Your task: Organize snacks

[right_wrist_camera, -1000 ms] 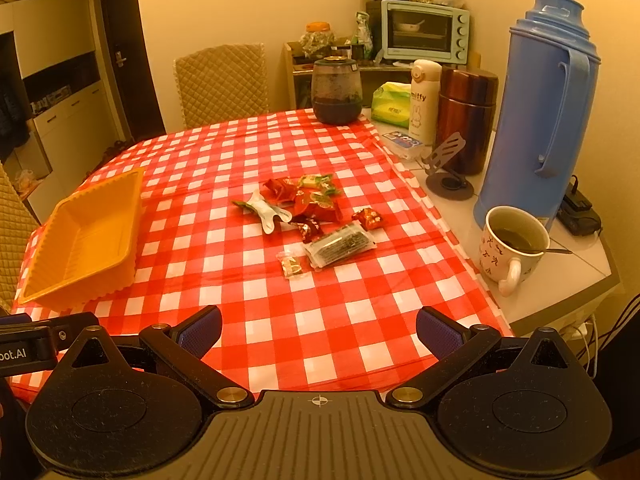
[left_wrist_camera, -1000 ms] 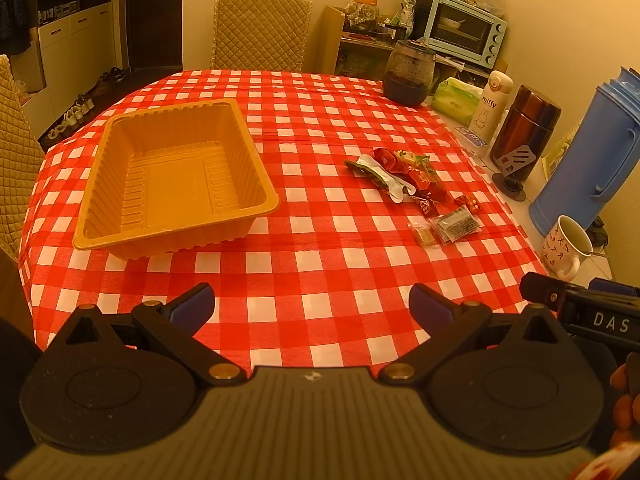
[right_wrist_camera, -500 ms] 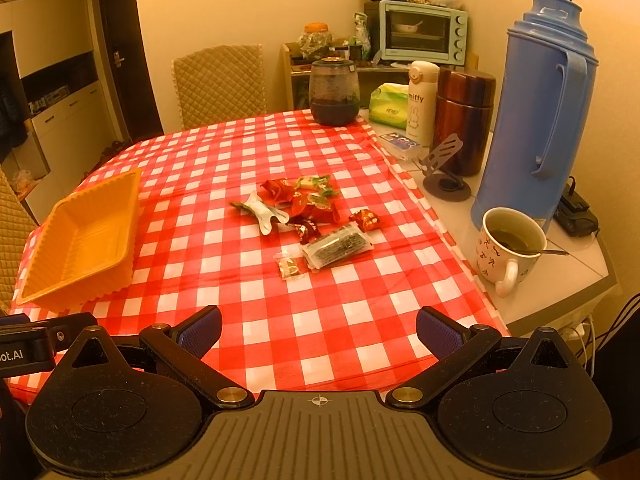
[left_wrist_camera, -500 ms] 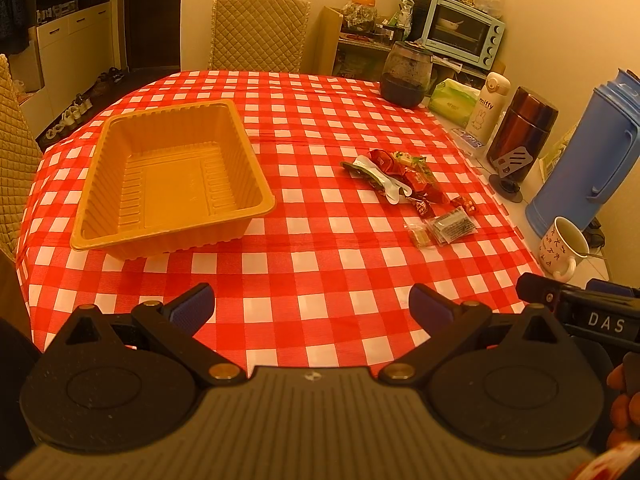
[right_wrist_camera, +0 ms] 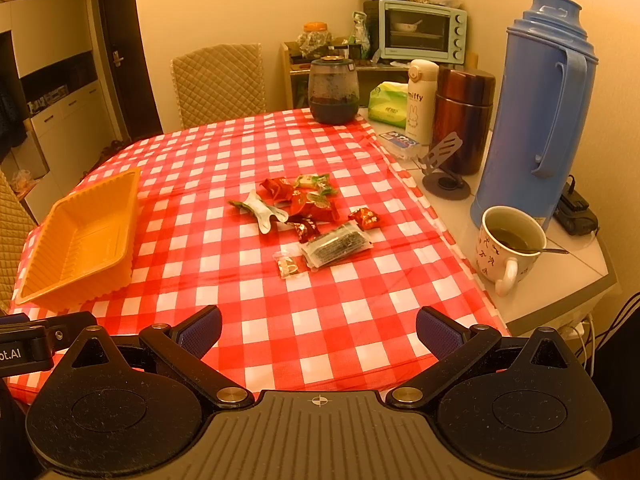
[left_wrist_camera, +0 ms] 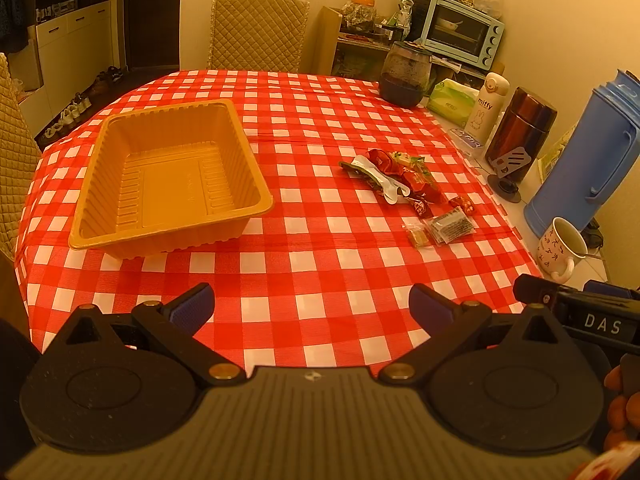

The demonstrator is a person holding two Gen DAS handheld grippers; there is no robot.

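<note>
An empty orange plastic tray stands on the left of the red-checked table. A loose pile of wrapped snacks lies right of centre, with a clear packet of dark snack and a small clear candy packet at its near side. My left gripper hovers open over the table's near edge, well short of the tray. My right gripper is open too, near the front edge, a good distance from the snacks. Neither holds anything.
On the white side counter stand a blue thermos, a mug of tea with a spoon, a brown flask, a white bottle and tissues. A dark glass jar sits at the table's far edge. Quilted chairs surround the table.
Both grippers have drifted slightly back, so the table objects look a little smaller. Nothing on the table has moved, and both grippers remain open.
</note>
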